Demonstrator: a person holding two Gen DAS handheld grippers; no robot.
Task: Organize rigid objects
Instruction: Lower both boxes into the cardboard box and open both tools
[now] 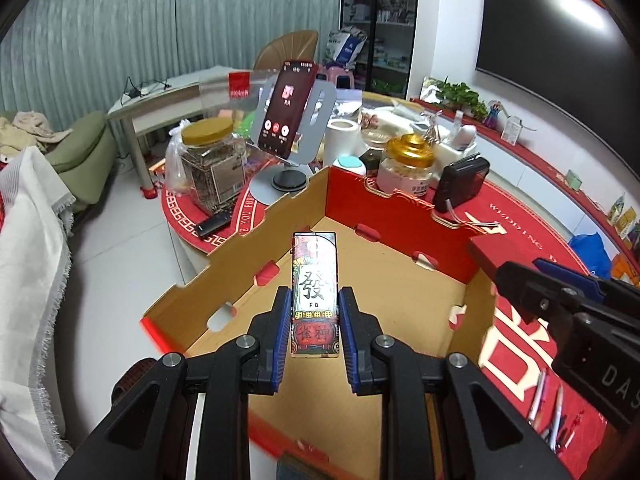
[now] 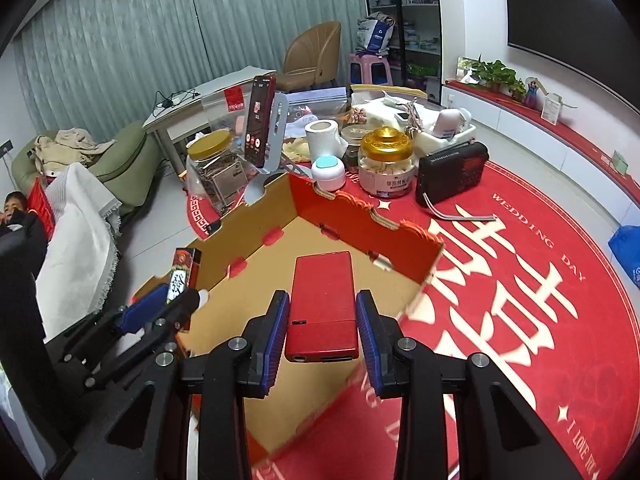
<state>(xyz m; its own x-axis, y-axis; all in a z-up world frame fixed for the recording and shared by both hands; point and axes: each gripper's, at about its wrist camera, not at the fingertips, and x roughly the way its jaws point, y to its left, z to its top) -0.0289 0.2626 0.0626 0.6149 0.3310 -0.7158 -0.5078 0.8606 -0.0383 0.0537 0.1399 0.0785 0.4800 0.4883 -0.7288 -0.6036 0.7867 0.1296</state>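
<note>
Box lay open below both tongs: your left gripper pinched the patterned pack, your right gripper the red case, long axes pointing toward its far corner.

Phone on stand, gold-lidded jar, black radio, tissue roll, tan chair

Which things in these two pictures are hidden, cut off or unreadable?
- Cardboard box: its near floor is hidden by the left gripper, left wrist view.
- Pens: partly covered by the right gripper, left wrist view.
- Jar label: print too small, right wrist view.
- Red box: its underside faces away, right wrist view.
</note>
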